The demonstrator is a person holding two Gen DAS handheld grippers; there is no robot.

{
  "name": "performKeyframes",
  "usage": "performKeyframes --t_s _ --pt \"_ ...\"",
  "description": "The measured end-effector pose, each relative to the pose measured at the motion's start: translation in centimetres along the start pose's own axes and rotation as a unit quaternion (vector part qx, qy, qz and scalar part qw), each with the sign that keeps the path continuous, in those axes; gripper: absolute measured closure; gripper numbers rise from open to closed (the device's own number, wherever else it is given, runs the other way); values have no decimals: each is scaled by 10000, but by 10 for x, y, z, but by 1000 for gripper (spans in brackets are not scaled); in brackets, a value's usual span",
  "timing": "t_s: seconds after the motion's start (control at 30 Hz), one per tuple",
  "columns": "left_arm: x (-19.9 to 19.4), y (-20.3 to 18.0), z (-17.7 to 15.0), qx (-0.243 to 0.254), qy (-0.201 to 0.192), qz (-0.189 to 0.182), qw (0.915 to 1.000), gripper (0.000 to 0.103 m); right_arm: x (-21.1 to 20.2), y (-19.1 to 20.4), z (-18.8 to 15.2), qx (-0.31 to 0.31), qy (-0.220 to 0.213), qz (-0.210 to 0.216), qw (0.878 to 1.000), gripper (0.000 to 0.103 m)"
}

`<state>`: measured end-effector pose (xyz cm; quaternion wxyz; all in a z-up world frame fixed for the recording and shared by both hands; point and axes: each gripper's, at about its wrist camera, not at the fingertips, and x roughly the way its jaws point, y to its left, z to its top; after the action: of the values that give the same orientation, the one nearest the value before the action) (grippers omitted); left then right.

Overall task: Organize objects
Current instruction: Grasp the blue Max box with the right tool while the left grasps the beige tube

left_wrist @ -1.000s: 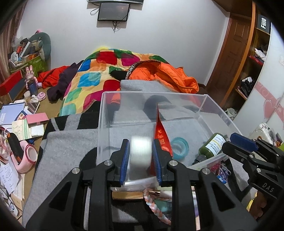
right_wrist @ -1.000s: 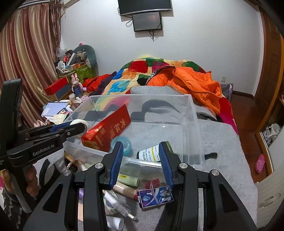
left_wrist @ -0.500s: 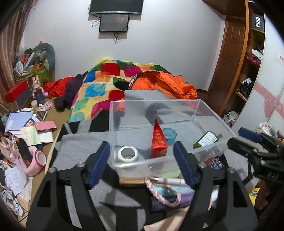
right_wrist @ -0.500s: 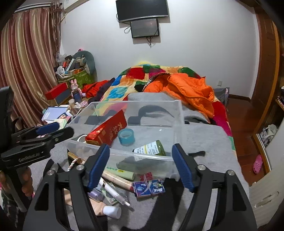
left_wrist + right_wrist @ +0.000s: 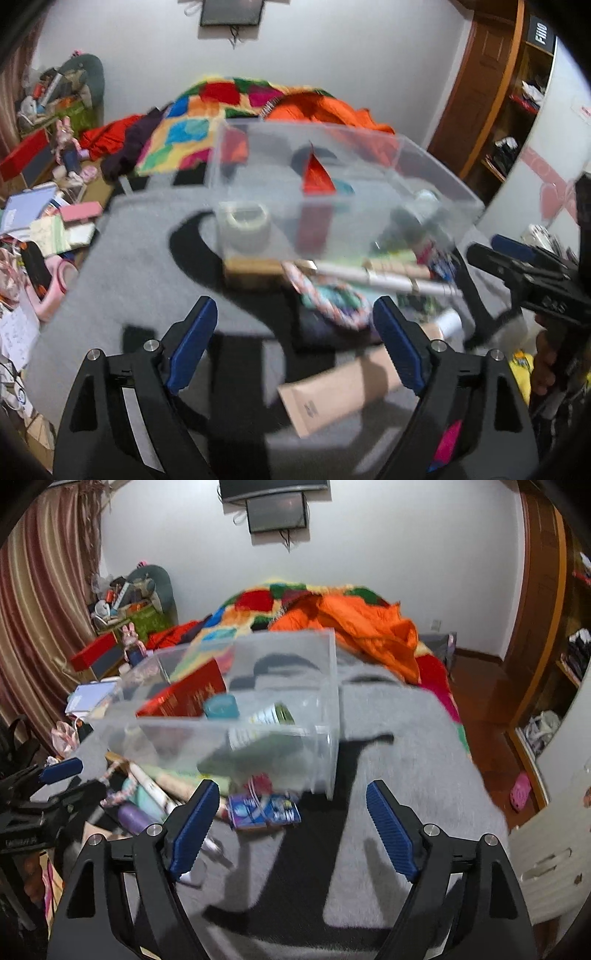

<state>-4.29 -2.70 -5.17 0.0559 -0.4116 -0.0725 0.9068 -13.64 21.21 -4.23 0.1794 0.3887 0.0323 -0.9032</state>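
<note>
A clear plastic bin stands on the grey blanket. Inside lie a tape roll, a red packet, a teal tape roll and a green bottle. In front of the bin is a pile with a braided cord, a white tube, a beige tube and a blue packet. My left gripper hangs over the pile, jaws opening, pads touching nothing. My right gripper is beside the bin's near corner, jaws opening, empty.
The grey blanket with black marks covers the bed's near end. A patchwork quilt and an orange jacket lie behind the bin. Books and clutter fill the floor at left. A wooden wardrobe stands at right.
The left gripper let go of the tape roll, which now lies in the bin. Both grippers opened wide and drew back from the bin over the pile in front.
</note>
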Motion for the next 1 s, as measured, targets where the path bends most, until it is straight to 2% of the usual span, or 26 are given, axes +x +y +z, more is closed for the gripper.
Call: performKeyframes --t_s 0.17,0.23,0.33,0.53,0.73,0.77,0.93,1.0 --pt "11 -18 -20 253 276 -153 9992 14 14 -5 -10 85 240 34 9997 24" --pt "11 -25 -25 349 190 -112 9991 12 17 -5 -12 111 272 95 9995 24" --pt "11 -32 -26 399 270 -361 9982 11 24 -2 -13 106 333 244 9991 24" --pt "8 -45 -35 676 307 -495 9960 11 38 5 -13 42 391 258 9989 24" --pt "11 -53 -36 1011 419 -558 9924 12 43 3 -16 105 459 469 9978 50" --pt "13 -55 -35 1058 428 -566 9918 12 41 3 -16 92 441 487 9978 58" --pt "24 -64 -29 1241 475 -630 9891 12 35 3 -15 70 341 410 9986 58" --pt "25 -66 -29 1309 467 -629 9883 17 31 1 -15 76 293 374 9988 58"
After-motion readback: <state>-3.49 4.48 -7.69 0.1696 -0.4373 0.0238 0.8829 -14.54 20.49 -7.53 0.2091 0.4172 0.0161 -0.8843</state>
